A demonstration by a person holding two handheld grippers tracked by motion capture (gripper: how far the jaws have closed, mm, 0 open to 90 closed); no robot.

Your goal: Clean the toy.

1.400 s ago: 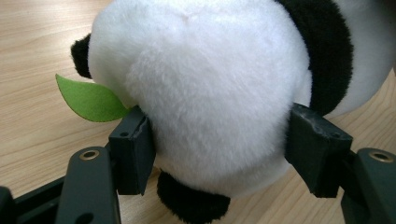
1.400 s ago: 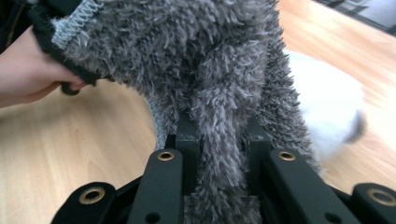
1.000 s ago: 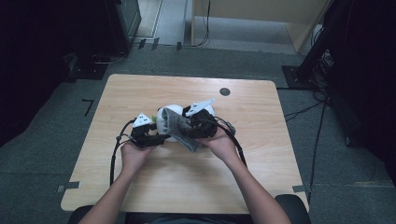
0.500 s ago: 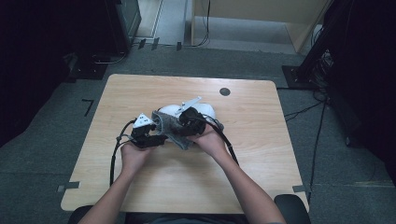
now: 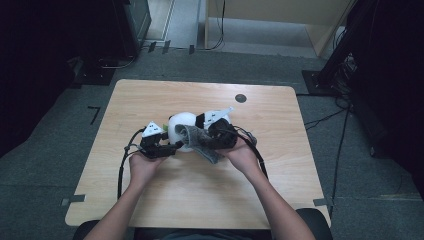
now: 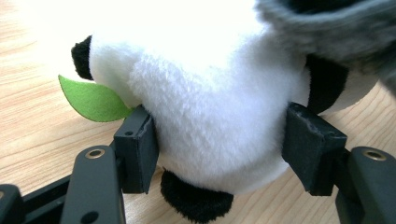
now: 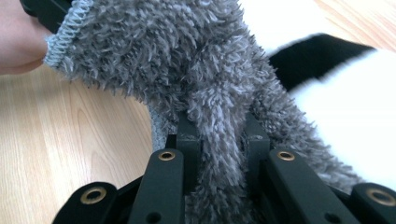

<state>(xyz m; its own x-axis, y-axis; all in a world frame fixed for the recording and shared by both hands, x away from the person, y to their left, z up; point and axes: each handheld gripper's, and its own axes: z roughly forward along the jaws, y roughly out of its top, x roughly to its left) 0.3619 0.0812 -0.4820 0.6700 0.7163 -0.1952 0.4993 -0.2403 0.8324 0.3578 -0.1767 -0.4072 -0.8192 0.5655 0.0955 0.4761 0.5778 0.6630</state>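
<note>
A white plush panda [image 5: 181, 125] with black patches and a green felt leaf [image 6: 91, 100] rests on the wooden table [image 5: 150, 100]. My left gripper [image 5: 172, 147] holds it from the near left, and both pads [image 6: 140, 140] press into the white body [image 6: 210, 93]. My right gripper [image 5: 210, 142] is shut on a fluffy grey cloth [image 5: 200, 142]. A fold of that cloth [image 7: 187, 60] is pinched between its jaws and drapes against the panda's front right side [image 7: 355, 107]. The cloth's edge [image 6: 336, 28] hangs over the panda's upper right in the left gripper view.
A small black round mark [image 5: 240, 98] sits near the table's far right edge. Black cables trail from both grippers across the table toward the person. Dark equipment and cables stand on the grey floor around the table. A finger [image 7: 18, 46] shows behind the cloth.
The right gripper carried the grey cloth left across the panda, then drew back slightly right and toward the person. The left gripper kept still on the panda.
</note>
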